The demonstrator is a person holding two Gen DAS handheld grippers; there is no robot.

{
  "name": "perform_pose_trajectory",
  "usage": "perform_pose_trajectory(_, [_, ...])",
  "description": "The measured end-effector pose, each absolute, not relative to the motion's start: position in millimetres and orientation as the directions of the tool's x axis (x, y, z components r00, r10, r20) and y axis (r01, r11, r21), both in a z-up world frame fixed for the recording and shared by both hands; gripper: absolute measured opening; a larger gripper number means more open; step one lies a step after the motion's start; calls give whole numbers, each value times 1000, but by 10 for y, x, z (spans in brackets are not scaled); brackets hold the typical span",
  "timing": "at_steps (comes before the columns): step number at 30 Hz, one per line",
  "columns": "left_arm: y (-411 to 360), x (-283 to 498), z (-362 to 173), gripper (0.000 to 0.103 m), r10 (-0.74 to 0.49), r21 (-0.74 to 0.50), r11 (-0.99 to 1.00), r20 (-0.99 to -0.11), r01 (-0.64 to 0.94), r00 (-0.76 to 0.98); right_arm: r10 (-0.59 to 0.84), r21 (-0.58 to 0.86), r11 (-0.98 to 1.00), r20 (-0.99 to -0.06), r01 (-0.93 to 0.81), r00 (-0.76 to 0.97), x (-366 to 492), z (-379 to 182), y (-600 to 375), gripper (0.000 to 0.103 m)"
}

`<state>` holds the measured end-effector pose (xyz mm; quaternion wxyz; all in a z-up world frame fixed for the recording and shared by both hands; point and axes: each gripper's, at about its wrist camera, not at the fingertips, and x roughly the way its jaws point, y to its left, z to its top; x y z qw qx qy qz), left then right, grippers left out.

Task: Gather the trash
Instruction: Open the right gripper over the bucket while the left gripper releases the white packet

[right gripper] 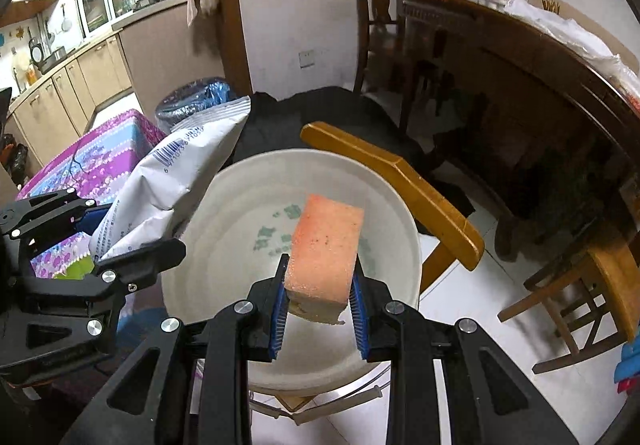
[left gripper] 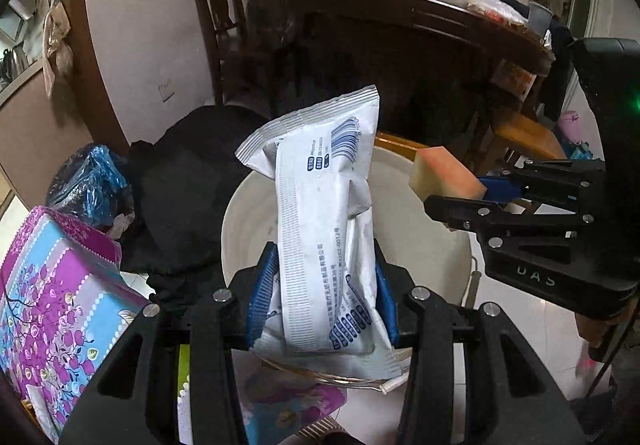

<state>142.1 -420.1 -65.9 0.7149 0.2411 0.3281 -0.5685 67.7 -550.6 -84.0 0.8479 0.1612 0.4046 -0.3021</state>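
The left gripper (left gripper: 320, 301) fingers clamp a white wet-wipe packet (left gripper: 326, 221), and the right gripper (right gripper: 320, 309) fingers clamp an orange sponge (right gripper: 326, 249), both above the white bucket (right gripper: 224, 241).

my right gripper (right gripper: 320, 305) pinched the orange sponge (right gripper: 326, 255) over the white bucket (right gripper: 224, 241); at left, my left gripper (right gripper: 120, 245) clamped a white packet (right gripper: 172, 181).

Below both grippers sits the bucket (right gripper: 224, 265); the wrapper (left gripper: 324, 229) hangs over it left of the sponge (right gripper: 326, 249), the chair (right gripper: 400, 181) behind.
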Motion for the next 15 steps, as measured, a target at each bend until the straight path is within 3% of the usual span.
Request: perform_pose_trajectory(15, [-4497,1485,-765,43,-590,-22,226,-799,974,119,-303,5,757,-883,653,359,843,-1112,-5612,28])
